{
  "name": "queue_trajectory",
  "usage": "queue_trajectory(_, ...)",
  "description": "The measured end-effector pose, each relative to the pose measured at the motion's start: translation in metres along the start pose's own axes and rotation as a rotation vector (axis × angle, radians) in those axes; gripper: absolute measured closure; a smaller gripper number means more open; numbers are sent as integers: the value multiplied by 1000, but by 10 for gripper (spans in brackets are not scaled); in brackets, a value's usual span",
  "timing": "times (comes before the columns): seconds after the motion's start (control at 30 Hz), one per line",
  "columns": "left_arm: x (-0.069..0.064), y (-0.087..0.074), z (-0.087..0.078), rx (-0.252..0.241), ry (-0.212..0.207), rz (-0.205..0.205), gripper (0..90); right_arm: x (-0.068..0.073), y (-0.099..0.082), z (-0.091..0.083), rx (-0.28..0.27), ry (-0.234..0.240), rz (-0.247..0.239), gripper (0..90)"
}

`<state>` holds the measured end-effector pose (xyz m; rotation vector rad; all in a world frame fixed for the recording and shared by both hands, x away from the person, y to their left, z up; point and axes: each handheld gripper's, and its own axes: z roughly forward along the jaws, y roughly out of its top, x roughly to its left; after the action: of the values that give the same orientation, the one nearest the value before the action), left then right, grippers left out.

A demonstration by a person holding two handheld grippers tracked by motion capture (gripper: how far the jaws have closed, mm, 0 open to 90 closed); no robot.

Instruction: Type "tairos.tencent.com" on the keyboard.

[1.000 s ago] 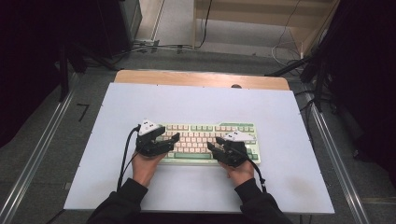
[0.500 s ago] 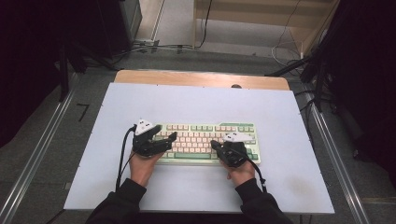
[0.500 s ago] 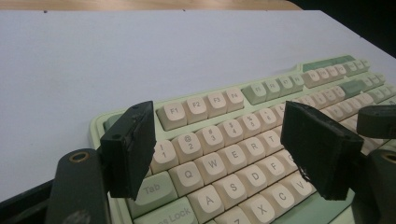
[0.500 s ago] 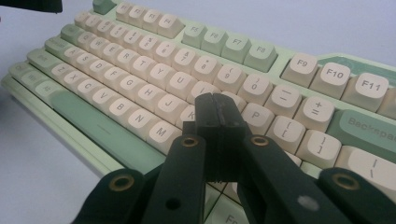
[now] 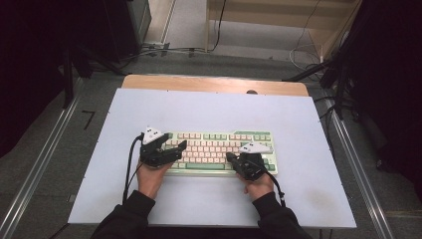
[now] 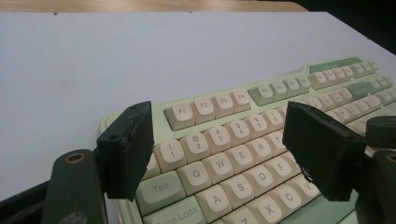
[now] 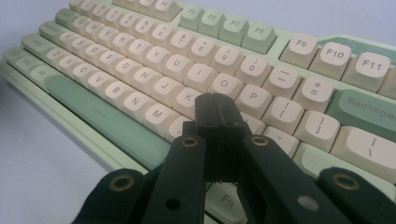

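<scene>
Two grippers work over one keyboard [image 5: 221,152], a pale green board with cream keys that lies flat on the white table top [image 5: 214,107], nearer the person's edge than the far wooden edge.

At the keyboard's left end, the left gripper [image 5: 175,149] hangs over the keys with its jaws spread wide — they have just been opening, and nothing is between them but air. In the left gripper view [image 6: 224,154] the two black pads straddle the keys from the number row down to the letters Q, W, E, A, S and D, clear of the caps, with the Tab key just beside the left-hand pad.

Toward the keyboard's right end, the right gripper [image 5: 233,158] has its jaws pressed together, pinching nothing. In the right gripper view [image 7: 215,105] the joined tips point down at the letter keys — right by K and L, with M just to one side and P beyond. Whether the tips actually touch a cap cannot be told.

Each gripper sits in a hand, dark sleeves coming in from the near edge behind the keyboard's front rim, and a black cable [image 5: 130,167] trails from the left one.
</scene>
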<state>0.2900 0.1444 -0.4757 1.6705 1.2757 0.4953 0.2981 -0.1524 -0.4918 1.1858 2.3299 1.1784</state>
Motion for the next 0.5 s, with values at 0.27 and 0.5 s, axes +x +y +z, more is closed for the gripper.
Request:
queue_trajectory(0.27, 0, 0, 0, 1, -3, 0, 251, -1, -2, -1, 4, 1, 1, 877)
queue_trajectory(0.5, 0, -1, 0, 4, -3, 2, 251, 0, -3, -2, 3, -1, -2, 877)
